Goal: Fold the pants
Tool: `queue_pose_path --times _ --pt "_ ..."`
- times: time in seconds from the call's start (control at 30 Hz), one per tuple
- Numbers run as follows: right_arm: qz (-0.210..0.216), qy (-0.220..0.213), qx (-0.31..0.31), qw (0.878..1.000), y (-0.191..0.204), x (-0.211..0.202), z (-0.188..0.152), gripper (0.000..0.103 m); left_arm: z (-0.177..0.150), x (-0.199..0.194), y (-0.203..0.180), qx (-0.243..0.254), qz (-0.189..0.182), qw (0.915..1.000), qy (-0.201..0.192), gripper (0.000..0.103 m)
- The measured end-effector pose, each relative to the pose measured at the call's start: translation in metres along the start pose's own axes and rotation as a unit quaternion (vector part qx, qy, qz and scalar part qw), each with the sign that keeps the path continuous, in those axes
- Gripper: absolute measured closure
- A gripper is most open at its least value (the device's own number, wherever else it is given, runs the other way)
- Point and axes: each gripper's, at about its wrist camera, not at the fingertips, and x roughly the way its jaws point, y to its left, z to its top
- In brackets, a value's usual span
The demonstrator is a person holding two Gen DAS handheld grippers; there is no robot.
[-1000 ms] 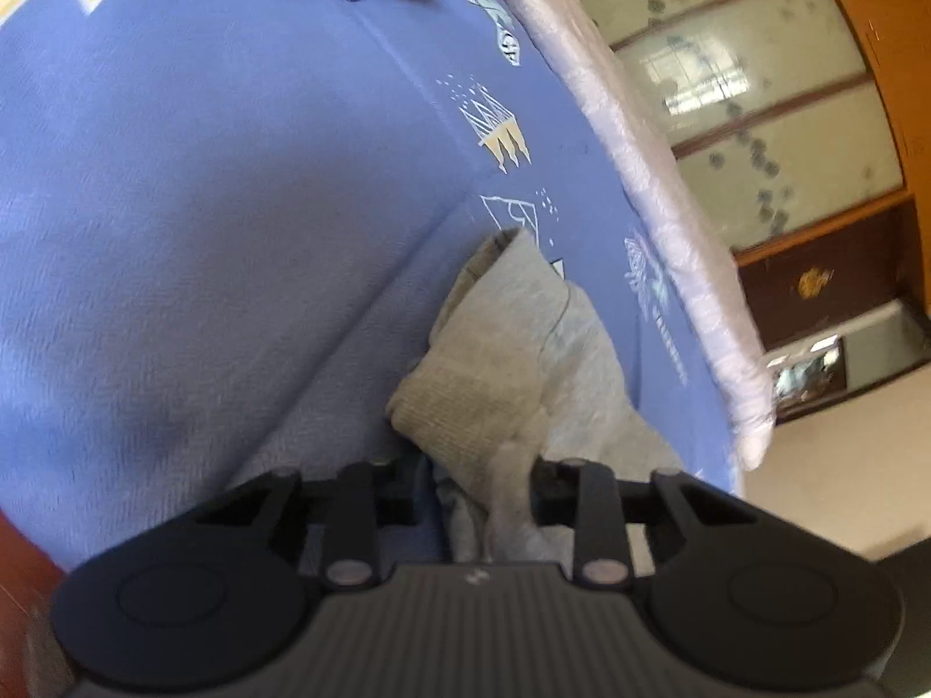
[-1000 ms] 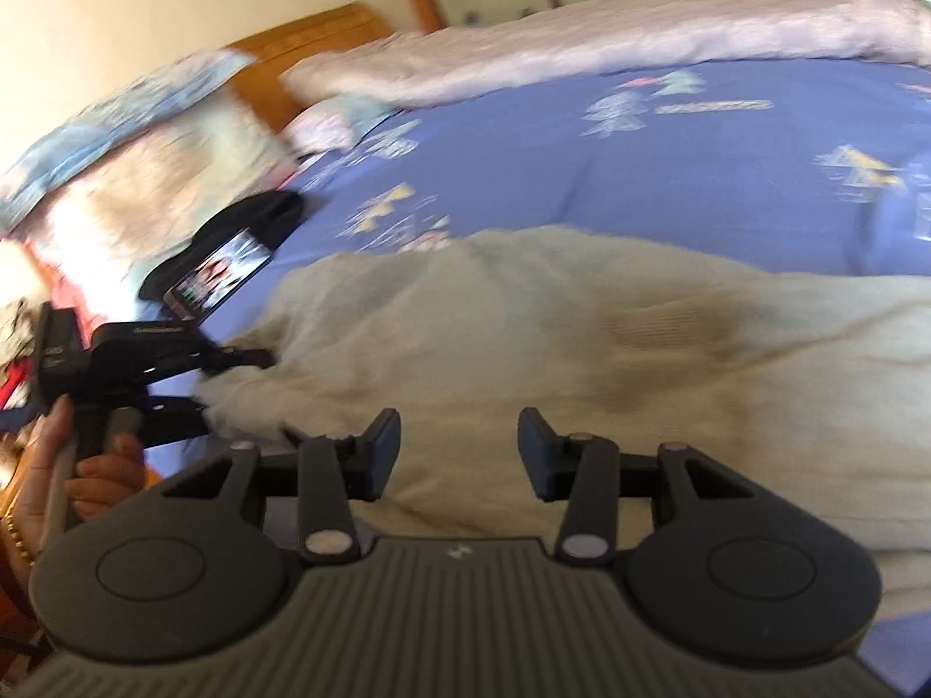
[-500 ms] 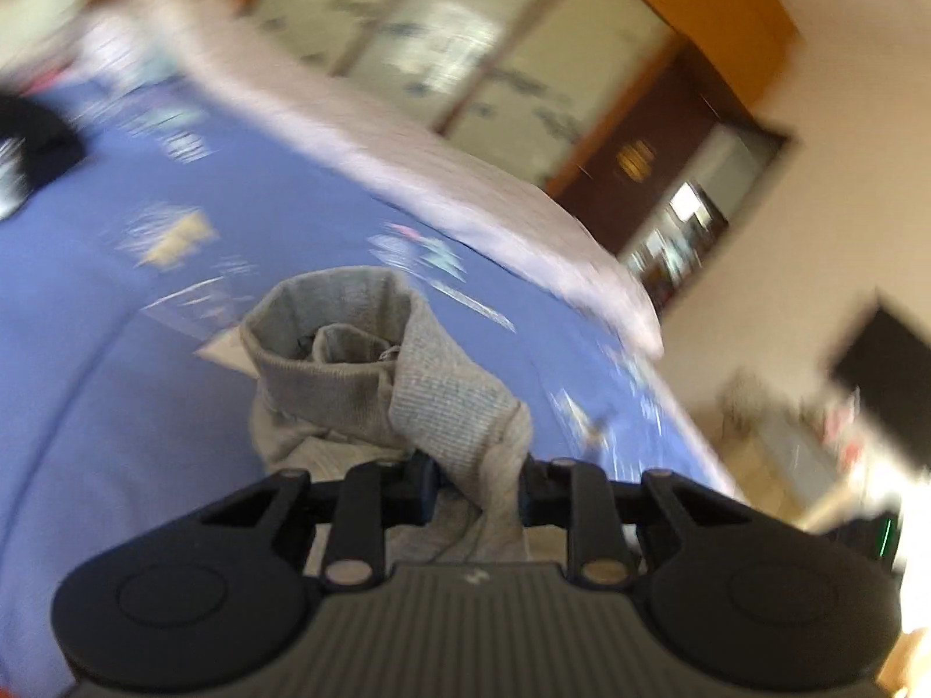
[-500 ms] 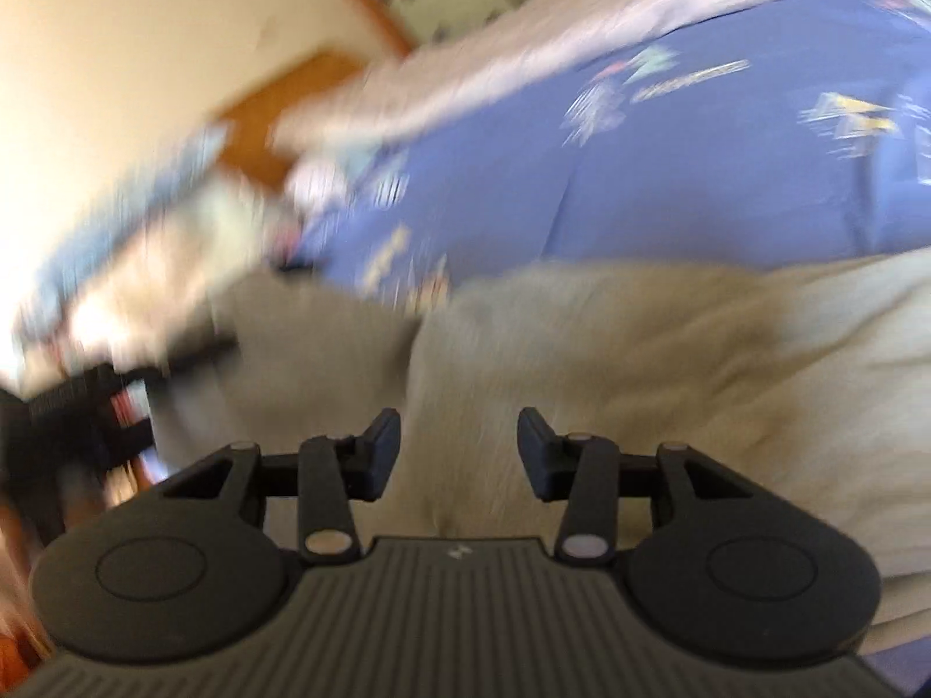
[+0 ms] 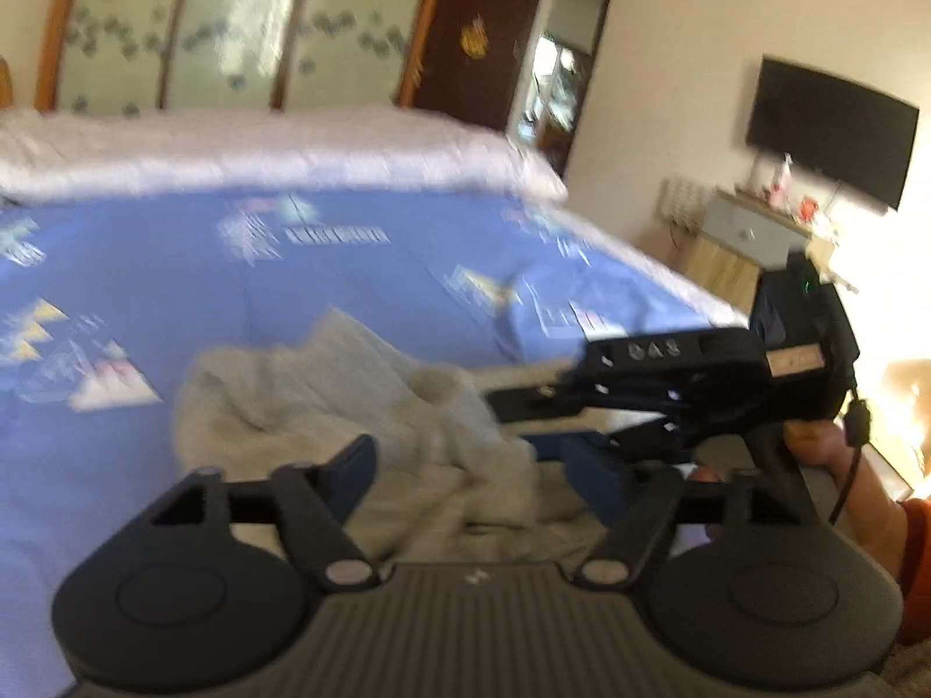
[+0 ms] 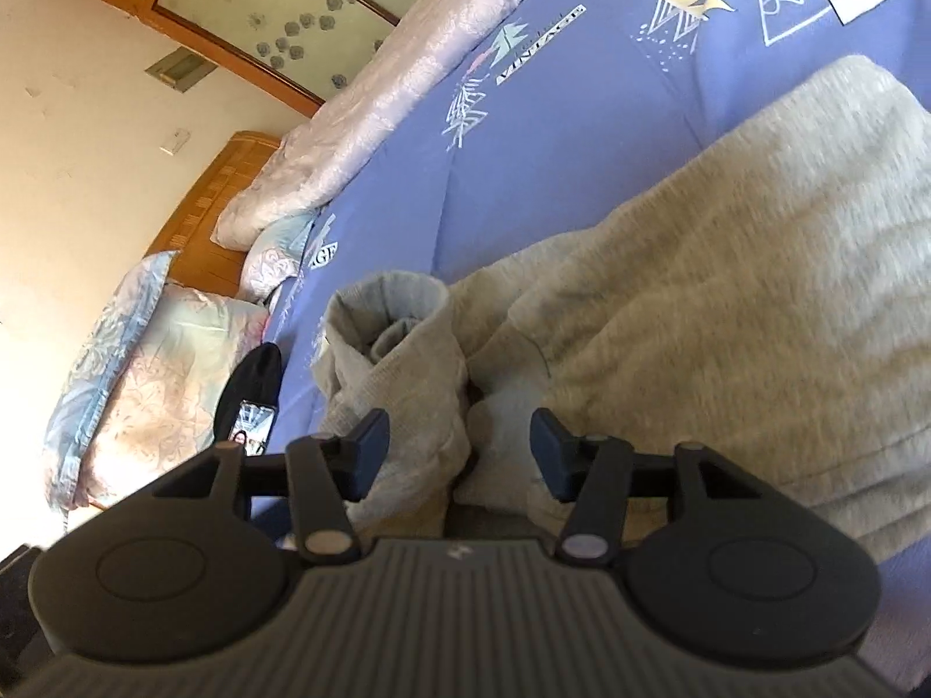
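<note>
Grey pants [image 6: 727,302] lie in a loose heap on the blue printed bedsheet [image 6: 582,134], between the near edge of the sheet and the pale quilt [image 6: 407,70] rolled along its far side. The left gripper [image 5: 483,468] has its jaws spreading, well apart, with crumpled cloth lying beyond and between the fingers but not pressed by either pad; the pants [image 5: 349,401] sit free on the sheet. The right gripper [image 6: 459,448] is also opening: a rolled cuff or leg end stands upright between its fingers, close against the left-hand one, and the right-hand pad [image 6: 550,453] stands clear of it, so nothing is pinched. In the left wrist view the right gripper [image 5: 523,401] reaches in over the pants from the sheet's near right corner, carried by a hand [image 5: 832,465]. Risks, as judged from this state: with both grips letting go at once, the cuff may slump and undo the fold (the cloth is thick and springy); the heap is bunched, so a further fold would trap wrinkles; fingers closing blind into the pile could catch several layers, or the sheet itself; the two grippers work near each other and may collide
</note>
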Motion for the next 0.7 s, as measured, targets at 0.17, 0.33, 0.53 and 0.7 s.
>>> queue_pose_path --times 0.17,0.33,0.53,0.7 --pt "0.007 -0.014 -0.009 1.000 0.005 -0.005 0.005 0.042 -0.009 -0.011 0.024 -0.010 0.067 0.9976 0.010 0.038" --pt "0.006 0.000 -0.021 1.000 0.004 -0.001 0.001 0.041 -0.020 0.009 0.008 0.033 0.057 0.9974 0.030 0.044" --pt "-0.065 -0.025 -0.091 0.993 0.007 -0.006 -0.002 0.092 -0.020 0.038 -0.002 0.073 0.078 0.9924 0.062 0.088" --pt "-0.091 -0.073 -0.055 0.992 -0.010 -0.019 0.005 0.091 -0.008 0.002 0.024 -0.041 0.013 0.9991 0.000 0.090"
